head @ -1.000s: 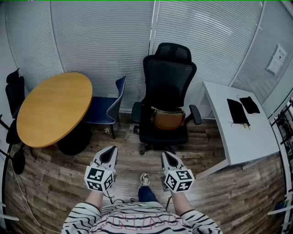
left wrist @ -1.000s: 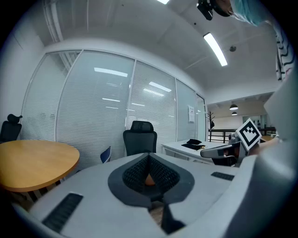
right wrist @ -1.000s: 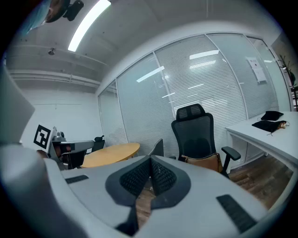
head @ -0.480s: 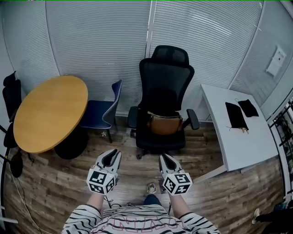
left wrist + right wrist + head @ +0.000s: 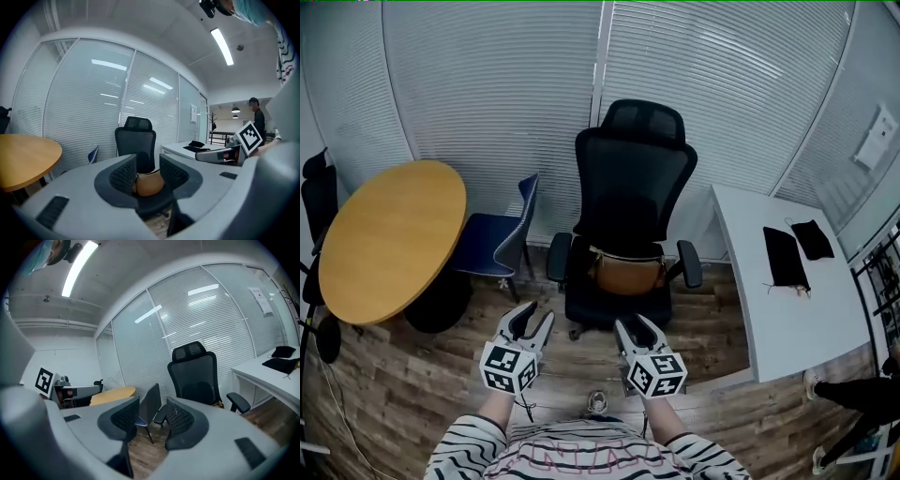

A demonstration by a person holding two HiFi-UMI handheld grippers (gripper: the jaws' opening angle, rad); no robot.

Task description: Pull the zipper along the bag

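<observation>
Bag (image 5: 626, 272): ahead of your grippers, long axis crosswise on the chair (image 5: 628, 202) seat
Left gripper (image 5: 532, 317): jaws just opened, empty
Right gripper (image 5: 636, 324): jaws just opened, empty
Floor (image 5: 422, 375): wood

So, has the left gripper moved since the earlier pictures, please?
Yes: the left gripper has come closer to the black office chair; its jaws have just been opening, with nothing held between them.

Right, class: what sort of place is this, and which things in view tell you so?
Most likely an office meeting room: a black mesh office chair, a round wooden table and a white desk stand before blind-covered glass walls.
</observation>
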